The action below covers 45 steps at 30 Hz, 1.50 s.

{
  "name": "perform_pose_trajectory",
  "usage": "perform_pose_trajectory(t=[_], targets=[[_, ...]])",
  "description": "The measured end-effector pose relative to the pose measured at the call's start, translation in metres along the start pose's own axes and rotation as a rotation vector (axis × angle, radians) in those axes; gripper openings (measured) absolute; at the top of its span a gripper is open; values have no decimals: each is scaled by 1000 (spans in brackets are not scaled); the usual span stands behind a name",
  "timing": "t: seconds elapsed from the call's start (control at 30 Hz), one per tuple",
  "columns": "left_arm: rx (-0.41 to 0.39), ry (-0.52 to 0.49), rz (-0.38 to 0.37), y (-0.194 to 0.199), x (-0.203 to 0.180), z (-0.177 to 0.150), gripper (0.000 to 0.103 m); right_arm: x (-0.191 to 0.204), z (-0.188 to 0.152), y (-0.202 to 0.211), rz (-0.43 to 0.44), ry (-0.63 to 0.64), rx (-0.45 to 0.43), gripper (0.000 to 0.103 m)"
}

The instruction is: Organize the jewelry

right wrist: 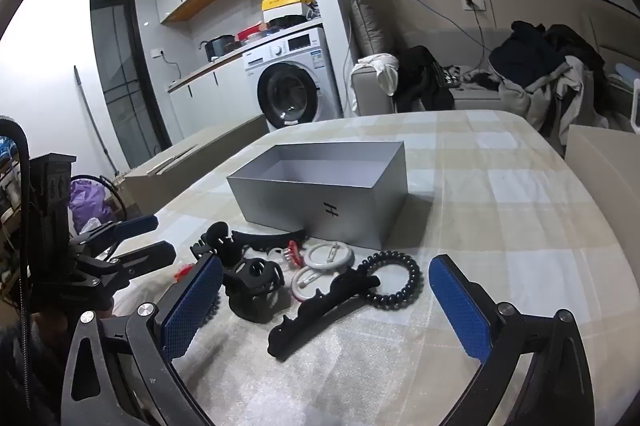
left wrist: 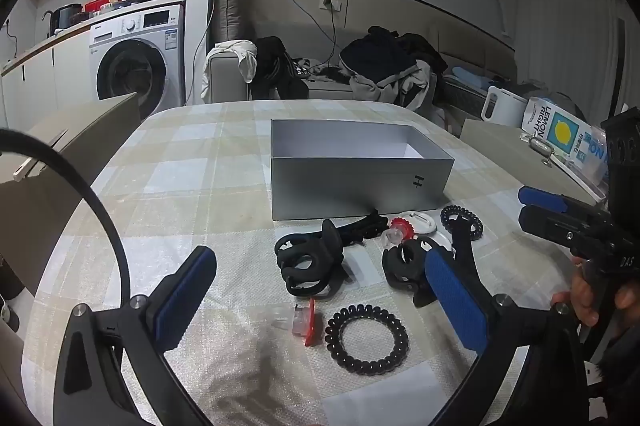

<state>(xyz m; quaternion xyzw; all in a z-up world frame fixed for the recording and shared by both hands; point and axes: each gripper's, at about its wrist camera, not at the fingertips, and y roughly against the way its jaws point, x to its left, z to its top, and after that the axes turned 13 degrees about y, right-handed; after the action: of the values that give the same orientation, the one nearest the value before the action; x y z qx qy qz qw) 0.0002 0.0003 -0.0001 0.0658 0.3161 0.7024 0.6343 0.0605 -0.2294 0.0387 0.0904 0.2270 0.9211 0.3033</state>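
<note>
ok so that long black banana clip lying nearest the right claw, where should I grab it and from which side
Take the long black banana clip across its narrow middle, coming from above with the open right claw. It lies flat and diagonal on the table, so the fingers should straddle its width. Its far end meets the black spiral hair tie, so stay mid-length.

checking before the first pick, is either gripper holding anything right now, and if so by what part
Nothing is held. The left gripper and the right gripper both hover wide open above the hair clips and coil ties on the table, and the fingers touch none of them.
</note>
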Motion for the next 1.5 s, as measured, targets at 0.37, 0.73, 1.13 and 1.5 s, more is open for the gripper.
perform_pose_trajectory(t=[0.37,0.73,1.13,1.5], targets=[[-12,-13,9,-1,0,-2,102,-3,1,1,3,-7,2,103],[-11,-12,9,-2,0,-2,102,1,-1,-3,3,-12,4,103],[-11,-12,10,-1,0,-2,102,-2,-1,-1,8,-15,5,103],[-12,-12,10,-2,0,-2,102,-3,0,0,7,-21,4,103]])
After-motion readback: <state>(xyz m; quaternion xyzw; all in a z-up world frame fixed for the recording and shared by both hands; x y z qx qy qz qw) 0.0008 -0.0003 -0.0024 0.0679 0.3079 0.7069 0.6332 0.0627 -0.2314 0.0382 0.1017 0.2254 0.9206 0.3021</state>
